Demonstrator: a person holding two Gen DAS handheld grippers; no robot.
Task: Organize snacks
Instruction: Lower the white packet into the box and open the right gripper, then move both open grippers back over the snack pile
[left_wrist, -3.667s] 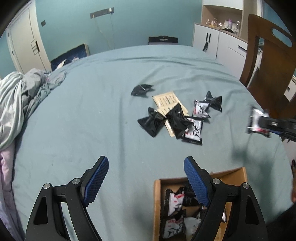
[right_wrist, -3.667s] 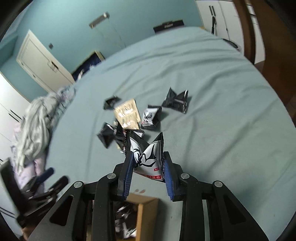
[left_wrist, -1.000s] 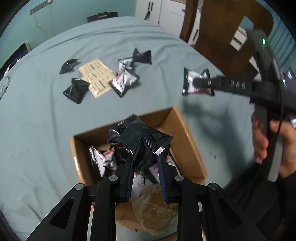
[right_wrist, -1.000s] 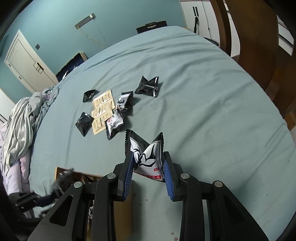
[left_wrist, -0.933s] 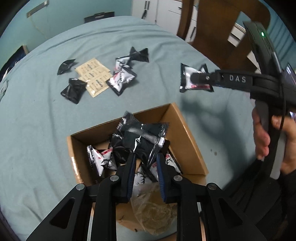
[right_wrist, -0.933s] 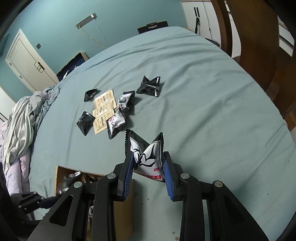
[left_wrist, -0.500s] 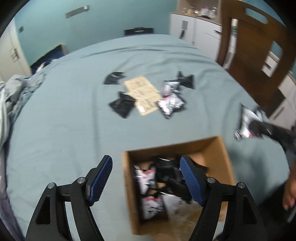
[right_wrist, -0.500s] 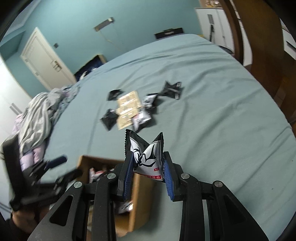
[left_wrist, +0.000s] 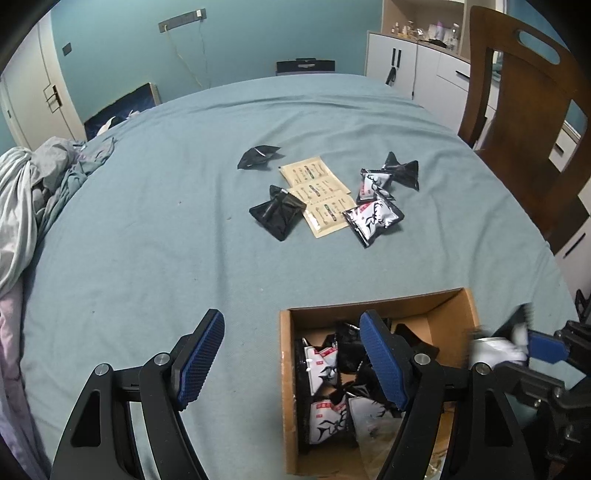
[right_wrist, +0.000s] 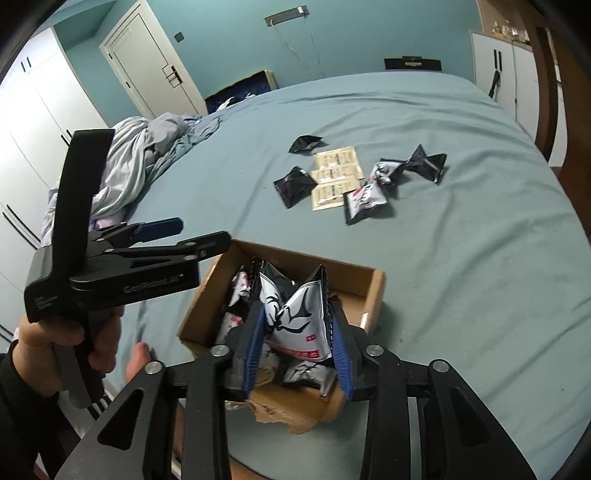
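Observation:
A cardboard box (left_wrist: 454, 306) (right_wrist: 373, 291) sits on the blue bed near its front edge and holds several snack packets. My right gripper (right_wrist: 297, 328) is shut on a white-and-black snack packet (right_wrist: 299, 317) and holds it over the box; it shows blurred at the box's right edge in the left wrist view (left_wrist: 495, 350). My left gripper (left_wrist: 291, 354) is open and empty, its right finger over the box's left part. It also shows in the right wrist view (right_wrist: 192, 236). Loose packets lie mid-bed: black ones (left_wrist: 277, 212), a white one (left_wrist: 373, 218) and tan sachets (left_wrist: 317, 192).
Crumpled grey-white clothes (left_wrist: 33, 184) lie along the bed's left side. A brown wooden chair (left_wrist: 524, 110) stands at the right. White cabinets (left_wrist: 413, 62) and a door (right_wrist: 147, 62) are behind the bed. The box's near edge is torn (right_wrist: 291, 417).
My left gripper let go of its black packet into the box, opened and drew back left. My right gripper carried its white packet from beside the box to over it.

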